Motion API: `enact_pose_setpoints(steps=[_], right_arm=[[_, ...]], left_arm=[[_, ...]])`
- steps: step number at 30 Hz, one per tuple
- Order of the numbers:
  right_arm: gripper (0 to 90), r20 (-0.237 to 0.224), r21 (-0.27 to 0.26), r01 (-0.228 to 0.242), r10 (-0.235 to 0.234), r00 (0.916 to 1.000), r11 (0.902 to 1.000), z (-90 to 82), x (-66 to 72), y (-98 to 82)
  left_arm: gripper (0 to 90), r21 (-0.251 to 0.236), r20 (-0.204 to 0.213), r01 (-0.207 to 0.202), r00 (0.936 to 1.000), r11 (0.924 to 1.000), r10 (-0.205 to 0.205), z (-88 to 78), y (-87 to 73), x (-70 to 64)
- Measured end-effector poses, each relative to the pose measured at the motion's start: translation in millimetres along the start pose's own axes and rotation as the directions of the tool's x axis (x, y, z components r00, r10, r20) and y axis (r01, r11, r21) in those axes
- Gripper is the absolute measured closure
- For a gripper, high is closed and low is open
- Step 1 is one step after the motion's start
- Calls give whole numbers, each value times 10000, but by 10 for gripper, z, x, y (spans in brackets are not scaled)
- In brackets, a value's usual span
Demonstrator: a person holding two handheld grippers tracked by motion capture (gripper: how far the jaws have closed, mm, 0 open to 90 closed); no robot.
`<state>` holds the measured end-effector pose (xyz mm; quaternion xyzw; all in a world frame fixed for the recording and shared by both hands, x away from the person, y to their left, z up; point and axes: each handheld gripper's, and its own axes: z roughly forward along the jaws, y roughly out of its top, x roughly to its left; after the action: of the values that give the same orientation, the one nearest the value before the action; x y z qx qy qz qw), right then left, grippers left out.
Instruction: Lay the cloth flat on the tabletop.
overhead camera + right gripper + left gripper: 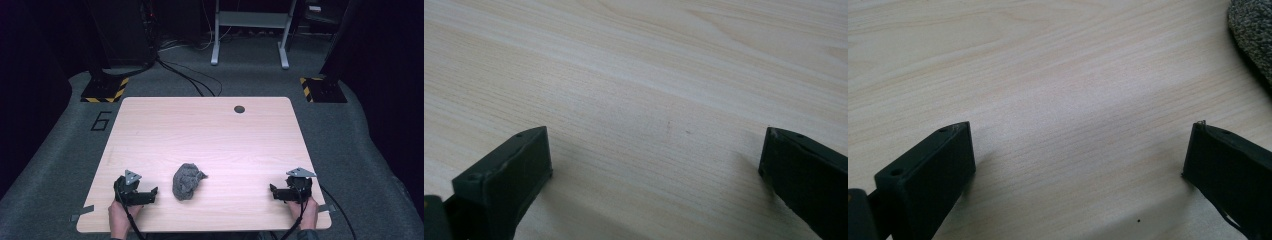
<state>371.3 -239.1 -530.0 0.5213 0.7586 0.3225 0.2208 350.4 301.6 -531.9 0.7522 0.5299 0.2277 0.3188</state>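
Lying crumpled near the table's (210, 125) front edge in the high view, the grey knitted cloth (186, 181) forms a nubby lump on pale wood-grain laminate; grey carpet surrounds the table. The left gripper (150, 192) sits just left of the cloth, the right gripper (273, 191) well right of it.

In the left gripper view, the black jaws stand wide, empty, over bare wood, with the cloth (1253, 30) beyond the right jaw, apart.

In the right gripper view, the jaws stand wide, holding nothing.

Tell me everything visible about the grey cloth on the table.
The grey cloth is a small, crumpled bundle of mottled, knit-looking fabric, bunched into a rounded lump with one corner poking out to its right. It lies on the light wooden table near the front edge, between the two grippers and closer to the left gripper. Nothing but the table touches it. Its edge shows at the top right corner of the left gripper view.
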Motion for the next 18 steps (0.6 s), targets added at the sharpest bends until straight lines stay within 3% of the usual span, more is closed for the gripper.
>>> enact_pose_setpoints(steps=[15, 18], right_arm=[[23, 60, -55, 27, -26, 10000, 10000, -10, -4, -6], [24, 51, -65, 19, -19, 10000, 10000, -10, -3, -6]], left_arm=[[0, 9, -257, 281, 9993, 9996, -281, 10, 11, 5], [1, 66, -146, 427, 9990, 9991, -426, -3, 25, 30]])
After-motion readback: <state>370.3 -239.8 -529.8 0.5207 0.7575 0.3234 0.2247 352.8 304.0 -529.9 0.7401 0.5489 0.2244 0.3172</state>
